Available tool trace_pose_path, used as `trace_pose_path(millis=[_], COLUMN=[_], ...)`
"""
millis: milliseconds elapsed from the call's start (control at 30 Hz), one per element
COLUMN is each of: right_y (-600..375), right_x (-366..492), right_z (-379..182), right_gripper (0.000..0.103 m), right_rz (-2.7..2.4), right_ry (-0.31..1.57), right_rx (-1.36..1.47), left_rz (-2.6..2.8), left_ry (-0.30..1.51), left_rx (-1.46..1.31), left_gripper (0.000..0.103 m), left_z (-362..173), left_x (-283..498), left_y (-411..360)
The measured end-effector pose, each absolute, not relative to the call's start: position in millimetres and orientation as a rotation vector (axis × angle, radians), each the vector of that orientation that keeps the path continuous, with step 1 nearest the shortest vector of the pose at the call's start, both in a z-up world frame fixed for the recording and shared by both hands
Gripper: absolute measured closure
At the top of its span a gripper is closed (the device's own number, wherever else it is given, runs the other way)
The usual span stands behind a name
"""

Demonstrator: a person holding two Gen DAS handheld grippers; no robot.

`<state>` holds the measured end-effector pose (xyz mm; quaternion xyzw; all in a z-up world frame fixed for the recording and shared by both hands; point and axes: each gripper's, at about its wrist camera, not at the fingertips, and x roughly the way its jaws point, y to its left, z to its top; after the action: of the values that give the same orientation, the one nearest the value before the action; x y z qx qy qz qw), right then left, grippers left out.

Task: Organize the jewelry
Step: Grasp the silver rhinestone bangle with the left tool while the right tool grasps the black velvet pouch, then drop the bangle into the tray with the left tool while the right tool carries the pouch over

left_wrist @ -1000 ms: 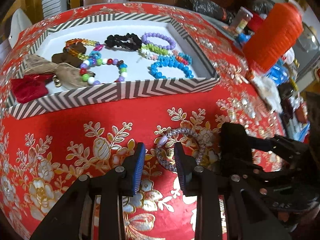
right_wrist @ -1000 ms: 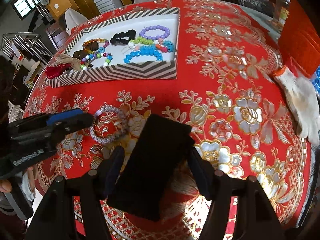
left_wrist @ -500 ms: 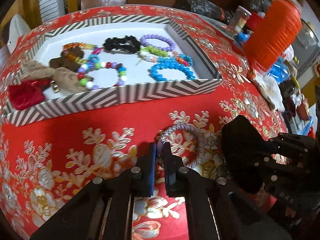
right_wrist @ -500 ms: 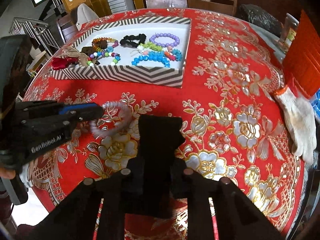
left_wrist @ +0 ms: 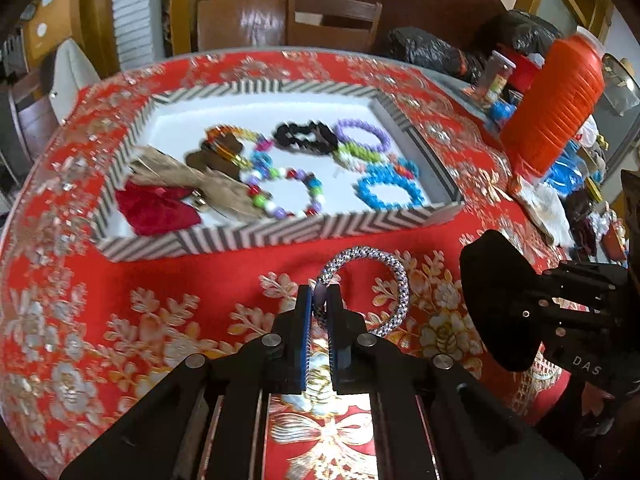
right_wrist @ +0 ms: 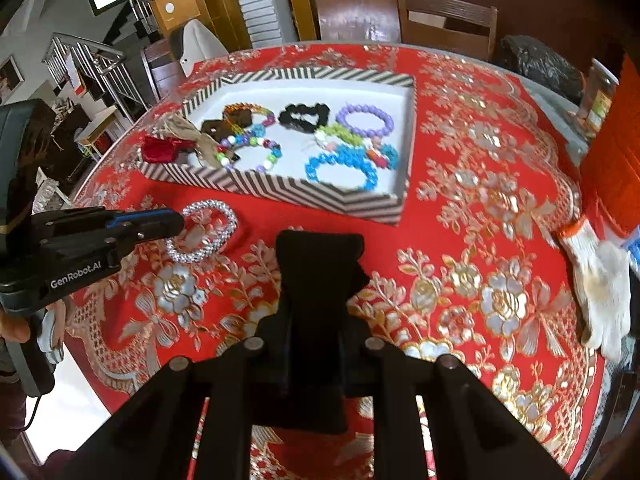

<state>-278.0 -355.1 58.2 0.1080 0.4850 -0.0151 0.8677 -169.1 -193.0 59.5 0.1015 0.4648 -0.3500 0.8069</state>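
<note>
My left gripper [left_wrist: 320,304] is shut on a silver-white braided bracelet [left_wrist: 394,280] and holds it lifted above the red floral tablecloth, in front of the striped tray [left_wrist: 280,236]. The same bracelet [right_wrist: 208,232] and left gripper [right_wrist: 176,222] show at the left of the right wrist view. My right gripper [right_wrist: 318,276] is shut on a black velvet pouch [right_wrist: 320,264], held above the cloth right of the bracelet; it also shows in the left wrist view [left_wrist: 500,300]. The tray [right_wrist: 320,200] holds several bead bracelets, a black scrunchie [left_wrist: 306,136] and a red pouch [left_wrist: 154,210].
An orange ribbed container [left_wrist: 554,104] stands at the right beside bottles and clutter. A white work glove [right_wrist: 600,276] lies on the cloth at the right. Wooden chairs [right_wrist: 444,16] stand behind the round table. The table edge drops off at the lower left.
My left gripper closed on the braided bracelet and lifted it off the cloth toward the tray. My right gripper squeezed shut on the black pouch and both cameras rose.
</note>
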Motion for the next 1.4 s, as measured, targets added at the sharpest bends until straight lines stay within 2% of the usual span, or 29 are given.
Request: trace_pose_path(millis=[967,1400], right_y=[-358,-371], right_x=[-222,-165], right_z=[96,97], right_gripper=[0.086,0.086], right_rz=[-0.02,-0.023], right_ry=[0.942,0.93], right_rx=[0.23,0.262], left_rz=[-0.618,-0.536], left_ry=[0.913,0.894], left_rx=[0.168,0.149], left_gripper=[0.091,0.091], left_z=[90,97], left_x=[-119,-72], left_y=[-167,-163])
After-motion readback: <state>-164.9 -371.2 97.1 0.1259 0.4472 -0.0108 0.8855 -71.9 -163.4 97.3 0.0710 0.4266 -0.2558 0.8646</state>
